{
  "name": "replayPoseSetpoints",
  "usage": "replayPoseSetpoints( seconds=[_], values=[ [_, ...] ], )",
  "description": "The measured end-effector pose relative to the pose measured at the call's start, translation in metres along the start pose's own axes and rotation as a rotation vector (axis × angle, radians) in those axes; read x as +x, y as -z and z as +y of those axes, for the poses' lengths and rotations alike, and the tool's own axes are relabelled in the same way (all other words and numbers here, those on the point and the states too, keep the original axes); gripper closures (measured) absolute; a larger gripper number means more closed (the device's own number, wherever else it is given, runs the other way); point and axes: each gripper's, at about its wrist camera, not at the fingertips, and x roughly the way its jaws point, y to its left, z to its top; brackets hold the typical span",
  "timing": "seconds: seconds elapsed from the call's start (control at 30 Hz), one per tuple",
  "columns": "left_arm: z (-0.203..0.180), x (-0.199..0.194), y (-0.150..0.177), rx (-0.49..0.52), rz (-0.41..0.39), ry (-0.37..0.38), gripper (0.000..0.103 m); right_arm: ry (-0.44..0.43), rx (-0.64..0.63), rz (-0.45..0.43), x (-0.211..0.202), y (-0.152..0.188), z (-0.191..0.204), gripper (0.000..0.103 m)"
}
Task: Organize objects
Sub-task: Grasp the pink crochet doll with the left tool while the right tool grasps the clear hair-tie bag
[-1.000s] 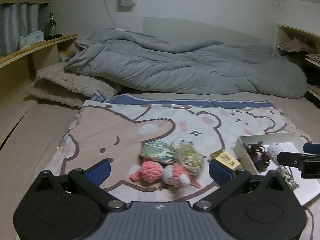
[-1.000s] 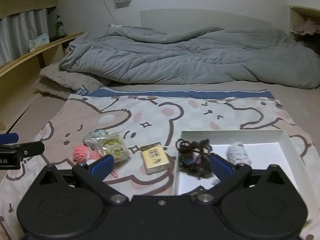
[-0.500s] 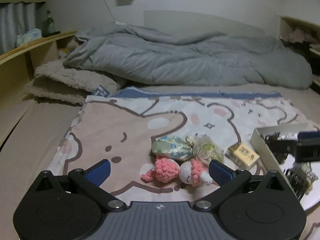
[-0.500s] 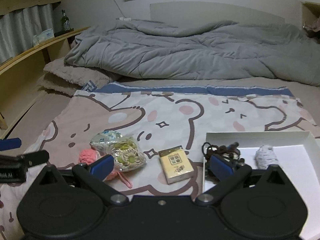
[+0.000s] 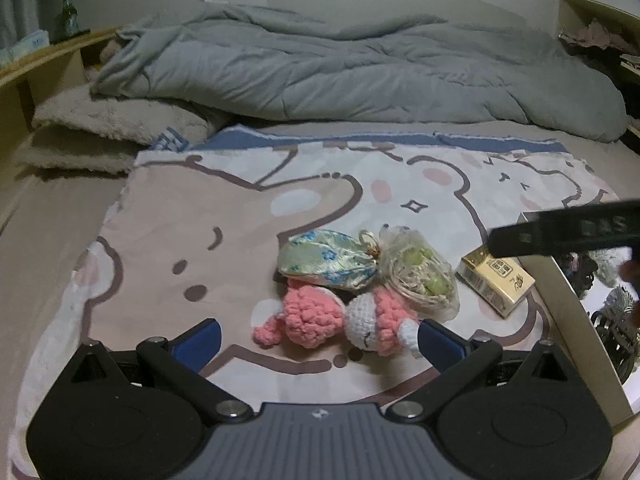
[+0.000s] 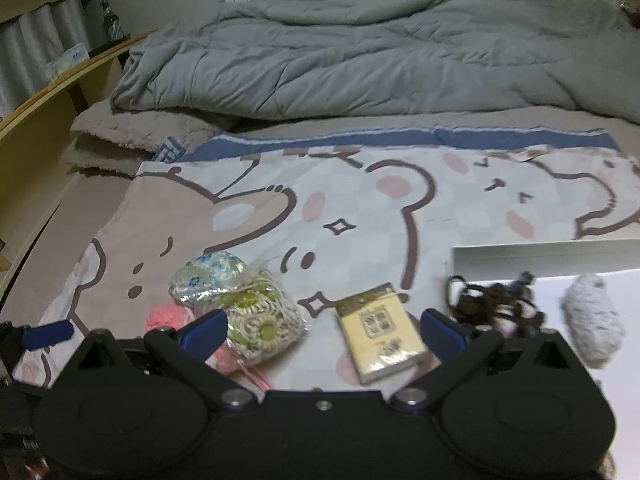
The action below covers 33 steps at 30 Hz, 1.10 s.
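Observation:
On the bear-print blanket (image 5: 240,216) lie a pink crochet toy (image 5: 340,316), a floral satin pouch (image 5: 324,260), a clear bag of crochet flowers (image 5: 420,276) and a small yellow box (image 5: 496,280). My left gripper (image 5: 318,338) is open, its fingers on either side of the pink toy, just short of it. My right gripper (image 6: 324,330) is open, with the yellow box (image 6: 378,332) and the flower bag (image 6: 260,320) between its fingers. The white box (image 6: 540,250) at the right holds a dark tangle (image 6: 496,304) and a grey knitted piece (image 6: 592,324).
A rumpled grey duvet (image 5: 360,68) fills the back of the bed. A folded beige blanket (image 5: 108,128) lies at the left, beside a wooden shelf (image 5: 44,60) with a bottle (image 5: 68,16). The right gripper's finger (image 5: 568,232) crosses the left wrist view.
Both grippers have moved forward and left toward the loose objects. The right gripper now frames the yellow box instead of the white box's contents. Both stay open.

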Motion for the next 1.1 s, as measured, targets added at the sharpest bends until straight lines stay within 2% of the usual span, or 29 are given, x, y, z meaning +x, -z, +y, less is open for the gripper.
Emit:
replayPoseSetpoints(
  seconds=[0.17,0.47,0.57,0.63,0.7,0.87,0.97,1.03,1.1],
  values=[
    [-0.002,0.015,-0.001,-0.047,0.032,0.054,0.003,-0.064,0.015,0.063,0.034,-0.008,0.012,0.0],
    [-0.016,0.047,-0.003,-0.109,0.109,0.135,0.021,-0.136,0.136,0.143,0.08,-0.005,0.02,0.0],
    [-0.02,0.056,-0.004,-0.13,0.128,0.143,0.037,-0.164,0.194,0.177,0.091,-0.002,0.015,0.0],
    [-0.021,0.061,-0.005,-0.148,0.144,0.139,0.05,-0.146,0.18,0.179,0.095,0.0,0.016,0.0],
    [-0.022,0.062,-0.005,-0.142,0.155,0.129,0.052,-0.145,0.174,0.199,0.098,0.002,0.015,0.001],
    [-0.019,0.059,-0.005,-0.143,0.17,0.141,0.058,-0.153,0.161,0.19,0.098,0.003,0.013,0.01],
    [-0.017,0.054,-0.002,-0.136,0.192,0.149,0.063,-0.152,0.123,0.183,0.093,0.004,0.016,0.02],
    [-0.015,0.051,0.0,-0.132,0.209,0.167,0.08,-0.151,0.105,0.183,0.088,0.005,0.017,0.025],
    [-0.014,0.045,0.003,-0.122,0.224,0.176,0.079,-0.146,0.079,0.18,0.081,0.007,0.018,0.03]
  ],
)
